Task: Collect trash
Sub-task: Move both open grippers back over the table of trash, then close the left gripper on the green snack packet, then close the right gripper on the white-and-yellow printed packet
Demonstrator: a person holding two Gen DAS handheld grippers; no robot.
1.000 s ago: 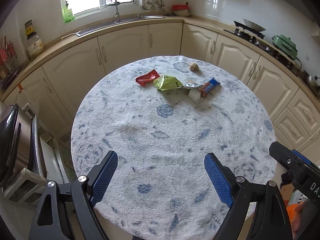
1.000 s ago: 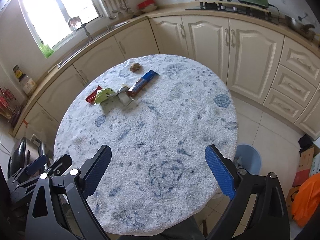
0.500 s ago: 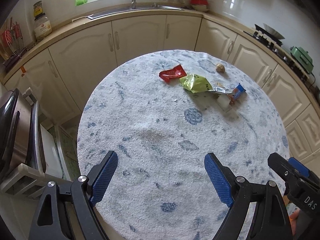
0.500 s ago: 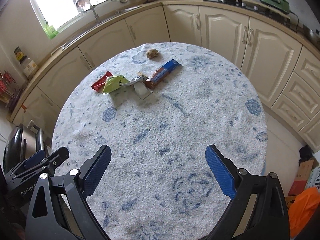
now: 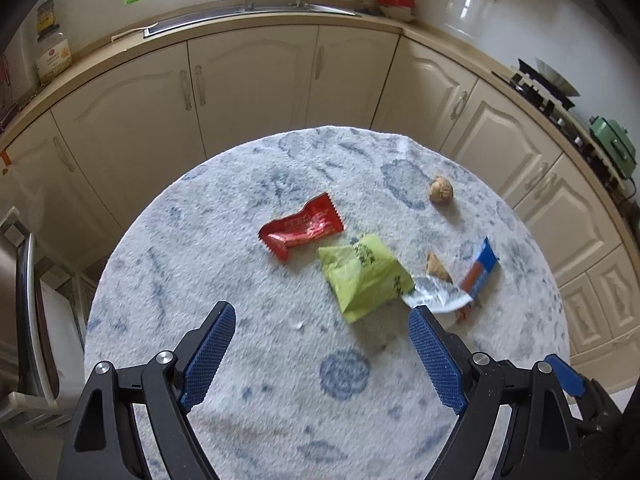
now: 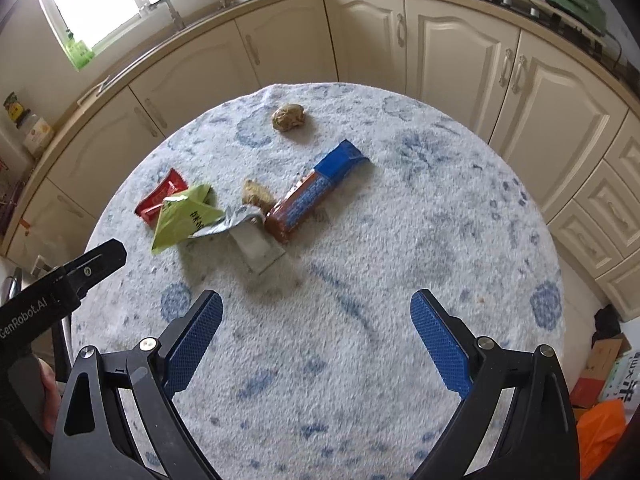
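Trash lies on the round blue-patterned table (image 5: 248, 360): a red wrapper (image 5: 302, 230), a green packet (image 5: 362, 276), a silver foil wrapper (image 5: 436, 296), a blue-brown bar wrapper (image 5: 480, 272), a small brown scrap (image 5: 436, 266) and a crumpled brown ball (image 5: 441, 189). The right wrist view shows the same pieces: red wrapper (image 6: 160, 198), green packet (image 6: 184, 216), foil (image 6: 248, 236), bar wrapper (image 6: 316, 190), ball (image 6: 288, 116). My left gripper (image 5: 322, 350) is open and empty, just short of the green packet. My right gripper (image 6: 316, 334) is open and empty, short of the foil.
Cream kitchen cabinets (image 5: 248, 80) curve behind the table, with a sink (image 5: 248, 10) under the window and a stove (image 5: 540, 84) at right. An orange bag (image 6: 600, 436) and boxes sit on the floor at right. An appliance (image 5: 20, 312) stands left of the table.
Both grippers have moved forward over the table toward the trash pile, which now looks larger and closer. Both stay open and empty.
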